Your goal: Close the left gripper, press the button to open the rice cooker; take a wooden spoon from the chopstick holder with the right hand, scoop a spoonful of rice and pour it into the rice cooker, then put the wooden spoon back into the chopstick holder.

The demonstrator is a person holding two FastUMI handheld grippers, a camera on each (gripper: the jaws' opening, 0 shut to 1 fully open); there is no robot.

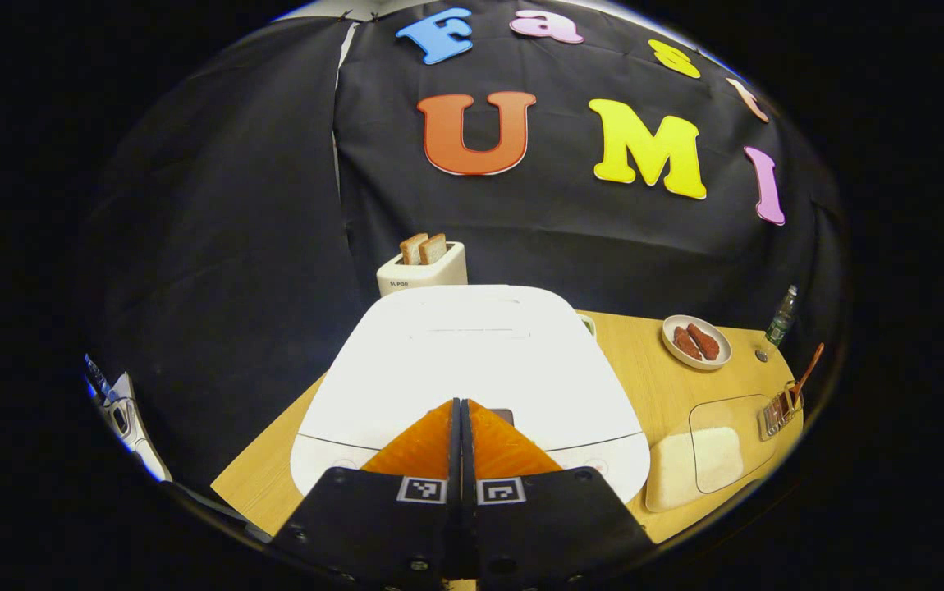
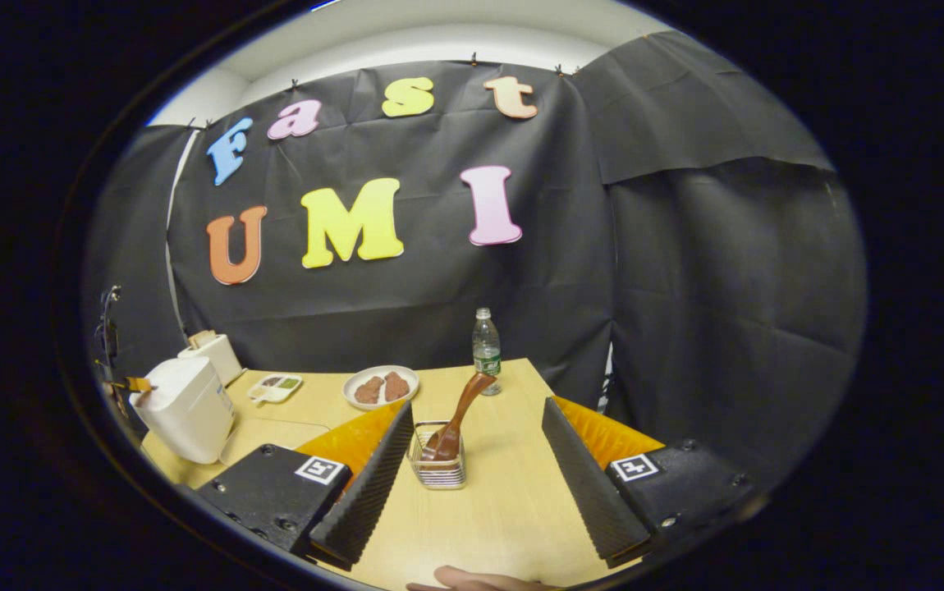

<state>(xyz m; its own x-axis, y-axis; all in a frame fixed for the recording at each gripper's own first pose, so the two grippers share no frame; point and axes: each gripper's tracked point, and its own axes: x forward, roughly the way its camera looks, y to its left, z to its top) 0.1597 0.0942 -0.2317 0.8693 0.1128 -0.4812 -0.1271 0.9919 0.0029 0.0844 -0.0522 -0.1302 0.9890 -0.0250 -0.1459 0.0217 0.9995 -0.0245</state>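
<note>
The white rice cooker point(image 1: 472, 361) stands with its lid down right in front of my left gripper point(image 1: 464, 402). The jaws are shut with nothing between them, tips over the lid's front edge beside a small grey button point(image 1: 505, 415). In the right gripper view the cooker point(image 2: 185, 406) is at the far left. My right gripper point(image 2: 478, 405) is open, and the wire chopstick holder point(image 2: 437, 469) stands on the table between its fingers. A wooden spoon point(image 2: 462, 410) leans in the holder, handle up and to the right. A clear container of rice point(image 1: 698, 460) lies right of the cooker.
A toaster point(image 1: 423, 267) with two bread slices stands behind the cooker. A plate of sausages point(image 2: 380, 386), a small tray point(image 2: 275, 387) and a water bottle point(image 2: 486, 341) sit along the back of the wooden table point(image 2: 505, 509). A hand point(image 2: 472, 581) shows at the bottom edge.
</note>
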